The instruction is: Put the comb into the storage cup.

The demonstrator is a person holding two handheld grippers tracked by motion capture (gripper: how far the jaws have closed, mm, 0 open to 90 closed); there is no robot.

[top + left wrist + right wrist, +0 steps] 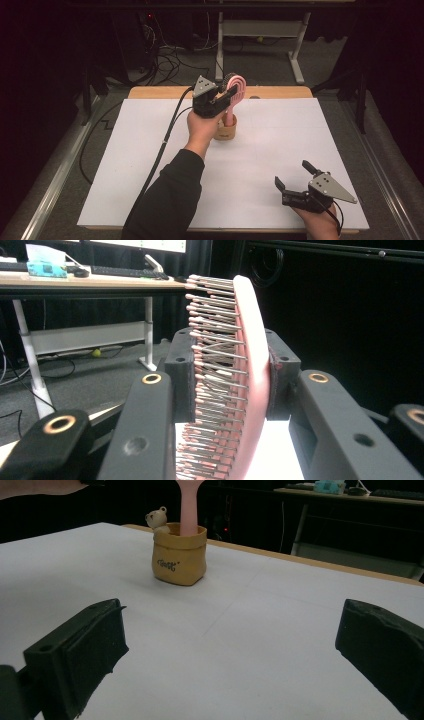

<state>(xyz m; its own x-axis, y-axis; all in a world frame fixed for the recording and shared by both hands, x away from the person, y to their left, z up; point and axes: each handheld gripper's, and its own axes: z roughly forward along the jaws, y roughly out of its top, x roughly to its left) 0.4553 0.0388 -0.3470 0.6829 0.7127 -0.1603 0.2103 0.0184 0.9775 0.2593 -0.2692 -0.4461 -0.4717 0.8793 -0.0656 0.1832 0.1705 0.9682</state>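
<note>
A pink hairbrush (pixel 235 92) stands upright with its handle (pixel 189 507) down in a small tan pot (pixel 225 131) at the far middle of the white sheet. My left gripper (pixel 226 96) is shut on the brush head; in the left gripper view the bristles (pixel 215 390) and the pink back (pixel 257 370) sit squeezed between the two pads. The tan pot (pixel 179 560) has a little bear figure (pixel 158 519) on its rim. My right gripper (pixel 295 179) rests open near the front right of the sheet, its jaws wide apart with nothing between them.
A white sheet (pixel 150 165) covers the table, with a wooden edge (pixel 160 92) at the back. A black cable (pixel 160 155) trails from the left gripper across the sheet's left side. Beyond the table stand a desk frame (pixel 260 30) and floor cables.
</note>
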